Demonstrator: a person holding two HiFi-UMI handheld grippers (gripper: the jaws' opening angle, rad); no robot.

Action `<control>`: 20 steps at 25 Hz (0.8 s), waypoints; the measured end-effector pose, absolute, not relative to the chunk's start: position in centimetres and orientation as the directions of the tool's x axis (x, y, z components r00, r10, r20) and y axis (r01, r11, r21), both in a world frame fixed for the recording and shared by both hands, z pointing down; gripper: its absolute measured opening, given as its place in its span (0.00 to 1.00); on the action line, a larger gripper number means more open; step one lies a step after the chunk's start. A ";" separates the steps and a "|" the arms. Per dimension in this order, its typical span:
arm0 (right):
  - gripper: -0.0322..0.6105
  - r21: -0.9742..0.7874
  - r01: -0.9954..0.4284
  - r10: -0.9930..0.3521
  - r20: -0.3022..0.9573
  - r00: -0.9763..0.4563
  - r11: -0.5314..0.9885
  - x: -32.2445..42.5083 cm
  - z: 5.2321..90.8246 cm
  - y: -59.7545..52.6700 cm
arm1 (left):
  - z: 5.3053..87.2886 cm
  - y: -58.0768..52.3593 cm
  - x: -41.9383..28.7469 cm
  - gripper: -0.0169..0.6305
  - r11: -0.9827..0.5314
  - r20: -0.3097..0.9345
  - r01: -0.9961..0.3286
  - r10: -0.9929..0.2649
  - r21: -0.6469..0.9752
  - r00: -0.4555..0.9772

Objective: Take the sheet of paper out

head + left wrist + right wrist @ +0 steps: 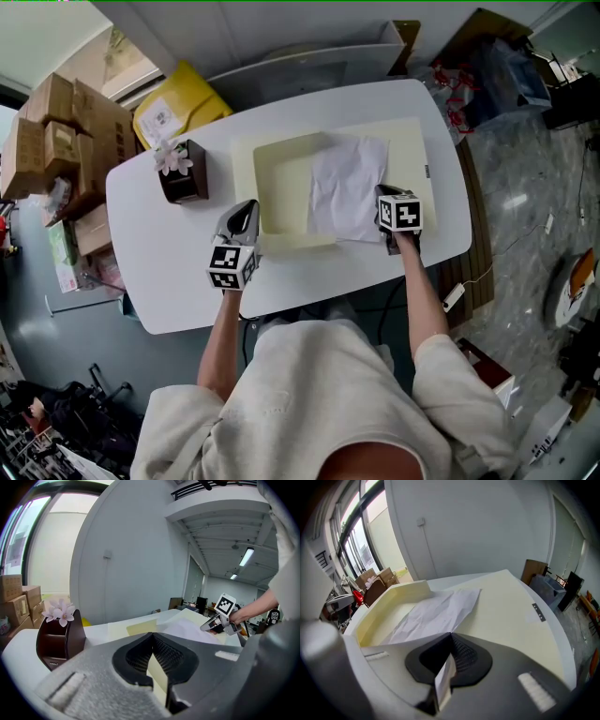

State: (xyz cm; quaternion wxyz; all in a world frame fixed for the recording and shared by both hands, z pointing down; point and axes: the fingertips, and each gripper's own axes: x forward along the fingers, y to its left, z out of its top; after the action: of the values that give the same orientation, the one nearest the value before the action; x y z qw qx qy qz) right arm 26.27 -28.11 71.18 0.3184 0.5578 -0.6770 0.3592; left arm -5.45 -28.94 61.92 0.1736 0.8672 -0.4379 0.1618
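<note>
So the left gripper (246,221) was clenched on the cream box (281,192). Looking along its own jaws, a thin cream wall of the box stood right between them with the pads pressed against it, no gap showing. From the head view, that grip sat at roughly the 7 o'clock corner of the box. The right gripper (445,679) was also closed tight, pinching a white edge of the sheet of paper (347,187), which stuck up between the two pads. The paper itself was crinkled and lay half in, half out. Its left part was over the box floor, and the rest draped past the box's 3 o'clock side onto the flat cream lid (409,150) lying open there. The right gripper had it by the near corner, around 5 o'clock on the sheet. All of this was on a white table (150,244). A dark flower holder (183,173) stood off at the box's 9 o'clock, apart from it and not touching either gripper.
</note>
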 end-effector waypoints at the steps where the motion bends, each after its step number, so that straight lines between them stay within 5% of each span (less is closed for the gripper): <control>1: 0.05 -0.136 -0.983 -0.531 0.828 -0.180 0.121 26.5 71.1 -28.0 | 61.9 -28.9 -5.4 0.03 -0.556 0.431 -0.817 -0.706 0.153 0.562; 20: 0.05 0.034 -0.975 -0.781 0.605 -0.154 0.219 25.7 58.8 -30.0 | 56.0 -29.3 -6.6 0.03 -0.523 0.349 -0.845 -0.776 0.113 0.526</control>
State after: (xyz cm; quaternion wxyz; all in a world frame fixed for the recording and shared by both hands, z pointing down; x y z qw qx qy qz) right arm 25.71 -30.03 58.81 0.2597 0.5963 -0.7362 0.1870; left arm -6.61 -29.30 55.98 0.1351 0.8631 -0.4694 0.1285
